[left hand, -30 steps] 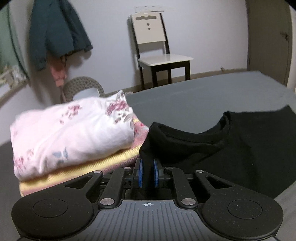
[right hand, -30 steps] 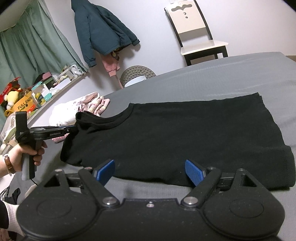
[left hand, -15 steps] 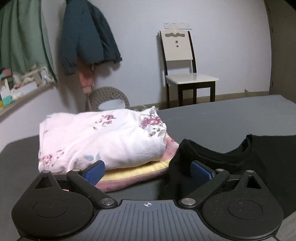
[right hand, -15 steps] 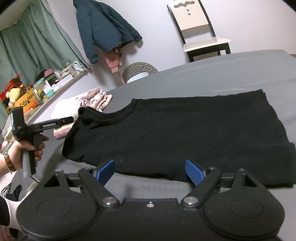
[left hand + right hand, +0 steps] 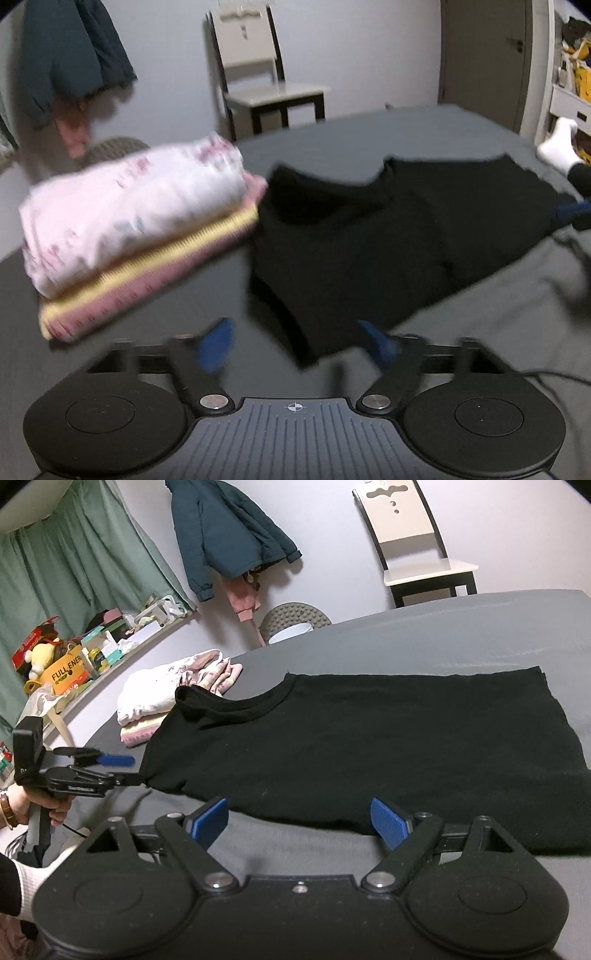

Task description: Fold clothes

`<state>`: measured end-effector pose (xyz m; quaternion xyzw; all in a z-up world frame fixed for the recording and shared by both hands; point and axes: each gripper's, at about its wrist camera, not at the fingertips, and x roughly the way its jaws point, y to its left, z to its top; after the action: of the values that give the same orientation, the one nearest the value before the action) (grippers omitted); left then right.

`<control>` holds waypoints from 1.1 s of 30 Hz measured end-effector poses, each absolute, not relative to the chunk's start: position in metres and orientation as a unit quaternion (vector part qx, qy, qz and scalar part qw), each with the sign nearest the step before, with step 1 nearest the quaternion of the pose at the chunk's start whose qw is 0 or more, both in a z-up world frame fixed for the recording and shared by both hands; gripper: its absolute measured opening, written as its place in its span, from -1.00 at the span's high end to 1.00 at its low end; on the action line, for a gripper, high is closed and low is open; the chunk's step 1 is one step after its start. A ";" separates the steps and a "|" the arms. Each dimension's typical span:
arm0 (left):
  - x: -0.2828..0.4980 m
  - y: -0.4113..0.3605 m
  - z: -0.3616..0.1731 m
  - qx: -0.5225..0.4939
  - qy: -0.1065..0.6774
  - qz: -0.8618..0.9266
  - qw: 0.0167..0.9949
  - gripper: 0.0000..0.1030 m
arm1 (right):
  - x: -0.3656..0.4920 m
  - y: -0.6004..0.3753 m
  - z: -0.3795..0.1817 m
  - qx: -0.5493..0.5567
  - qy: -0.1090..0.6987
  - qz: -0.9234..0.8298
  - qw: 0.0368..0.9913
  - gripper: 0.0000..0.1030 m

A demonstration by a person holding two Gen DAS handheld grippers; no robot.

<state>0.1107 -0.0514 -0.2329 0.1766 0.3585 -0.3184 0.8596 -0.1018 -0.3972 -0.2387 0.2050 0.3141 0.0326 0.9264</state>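
We see a grey bed (image 5: 461, 635) filling most of both views. On it lies a black shirt (image 5: 369, 746), spread flat, its neckline toward 10 o'clock in the right wrist view and its near edge just ahead of the right gripper. At about 9 o'clock from the shirt sits a stack (image 5: 155, 701) of folded clothes, a white floral piece on top of a pink and yellow one, touching the shirt's raised collar corner. Against the wall at 12 o'clock we see a jacket (image 5: 225, 535) hanging, and at 1 o'clock a chair (image 5: 417, 550).

Our left gripper (image 5: 122, 768) is held at 9 o'clock in the right view, its fingers spread wide with nothing between them; one tip reaches the shirt's lower left corner, though we cannot tell whether it touches. The left wrist view is blurred, with that corner lying between the spread fingers. Our right gripper (image 5: 299, 821) is wide open too, empty, hovering at the shirt's near edge. A hand (image 5: 26, 805) grips the left handle.
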 end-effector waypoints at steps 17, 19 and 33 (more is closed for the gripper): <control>0.121 -0.064 -0.236 0.199 0.375 -0.286 0.859 0.87 | -0.096 -0.398 -0.259 0.142 0.347 -0.018 0.927 -0.65; 0.127 -0.065 -0.239 0.204 0.391 -0.284 0.851 0.87 | -0.095 -0.400 -0.261 0.148 0.352 -0.018 0.924 -0.67; 0.140 -0.026 -0.214 0.068 0.355 -0.253 0.898 -0.80 | -0.096 -0.403 -0.259 0.161 0.360 -0.013 0.919 -0.73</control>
<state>0.1400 -0.0256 -0.2141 0.0675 0.3547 -0.2532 0.8975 -0.0955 -0.4035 -0.2593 0.1613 0.3602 -0.0129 0.9188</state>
